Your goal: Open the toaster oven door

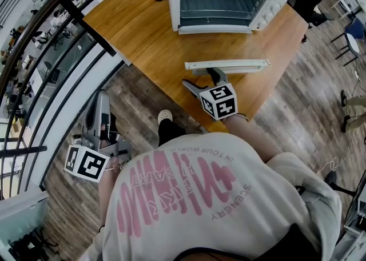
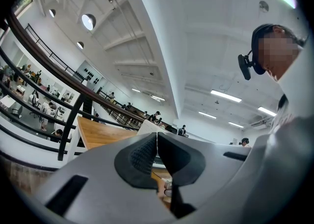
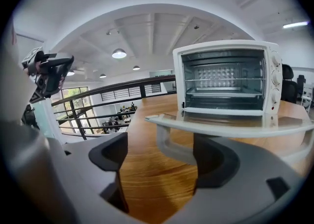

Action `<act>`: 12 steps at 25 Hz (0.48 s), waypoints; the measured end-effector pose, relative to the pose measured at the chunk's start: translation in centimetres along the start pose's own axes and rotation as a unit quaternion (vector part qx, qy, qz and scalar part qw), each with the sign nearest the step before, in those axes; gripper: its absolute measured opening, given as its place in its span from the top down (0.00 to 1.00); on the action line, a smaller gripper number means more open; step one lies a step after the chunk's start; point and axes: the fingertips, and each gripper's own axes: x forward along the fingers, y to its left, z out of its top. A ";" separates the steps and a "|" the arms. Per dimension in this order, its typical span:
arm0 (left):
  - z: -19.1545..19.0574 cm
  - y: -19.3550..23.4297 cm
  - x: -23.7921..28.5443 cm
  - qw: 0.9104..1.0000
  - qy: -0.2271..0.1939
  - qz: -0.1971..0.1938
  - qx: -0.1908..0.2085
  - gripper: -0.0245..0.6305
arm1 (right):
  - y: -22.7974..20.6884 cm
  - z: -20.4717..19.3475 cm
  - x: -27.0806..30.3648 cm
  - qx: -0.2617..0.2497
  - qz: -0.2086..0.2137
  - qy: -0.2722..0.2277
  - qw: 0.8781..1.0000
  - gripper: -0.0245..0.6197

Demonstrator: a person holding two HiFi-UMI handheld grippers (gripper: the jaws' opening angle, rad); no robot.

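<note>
White oven door (image 3: 230,124) down | right gripper (image 3: 161,158) released, handle (image 3: 170,150) between | left gripper (image 2: 157,153) clenched

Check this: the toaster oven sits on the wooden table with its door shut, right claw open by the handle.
The door is open, not shut: the right gripper view shows it folded down flat. The toaster oven does sit on the wooden table, and the right claw is open by the handle.

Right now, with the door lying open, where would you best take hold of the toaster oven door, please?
The handle, a bar hanging clear under the door's front edge. Come from the front: the door lies flat with that edge outward, and the open right gripper faces it.
</note>
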 end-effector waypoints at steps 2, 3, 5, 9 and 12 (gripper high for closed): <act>0.0 0.0 0.1 1.000 0.001 0.000 -0.001 0.93 | -0.2 -0.1 0.1 0.028 0.002 0.000 1.000 0.32; 0.0 0.0 0.2 1.000 0.001 0.000 -0.001 0.93 | -0.3 -0.1 0.2 0.041 0.003 0.000 0.999 0.32; -0.1 0.0 0.2 1.000 0.002 0.000 -0.001 0.93 | -0.5 -0.2 0.3 0.063 0.004 0.000 0.998 0.32; -0.1 0.2 0.3 1.000 0.004 0.003 -0.002 0.93 | -0.9 -0.3 0.5 0.107 0.006 -0.001 0.994 0.32; -0.1 0.3 0.2 1.000 0.004 0.003 -0.002 0.93 | -0.9 -0.3 0.5 0.110 0.005 -0.002 0.994 0.32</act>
